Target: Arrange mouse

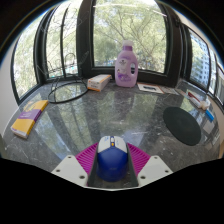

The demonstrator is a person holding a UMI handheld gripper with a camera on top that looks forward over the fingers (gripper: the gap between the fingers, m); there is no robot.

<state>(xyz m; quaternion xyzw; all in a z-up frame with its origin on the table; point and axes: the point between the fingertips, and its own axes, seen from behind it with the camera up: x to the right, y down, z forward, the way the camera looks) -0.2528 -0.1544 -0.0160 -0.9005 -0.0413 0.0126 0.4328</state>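
On a glossy tabletop [100, 120] before a bay of windows, the tool [112, 163] grips a blue-and-white mouse [112, 158], both pink pads pressed to its flanks; the mouse's long axis runs straight ahead along the fingers. Beyond and to the right lies a dark round mouse mat [182, 124], the likely destination. Farther back stand a small box [99, 82] and a pink detergent bottle [126, 65], its label unreadable.

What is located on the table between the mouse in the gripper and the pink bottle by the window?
In the gripper view, nothing: the glass table is bare between the mouse, which sits between the gripper fingers, and the pink bottle.
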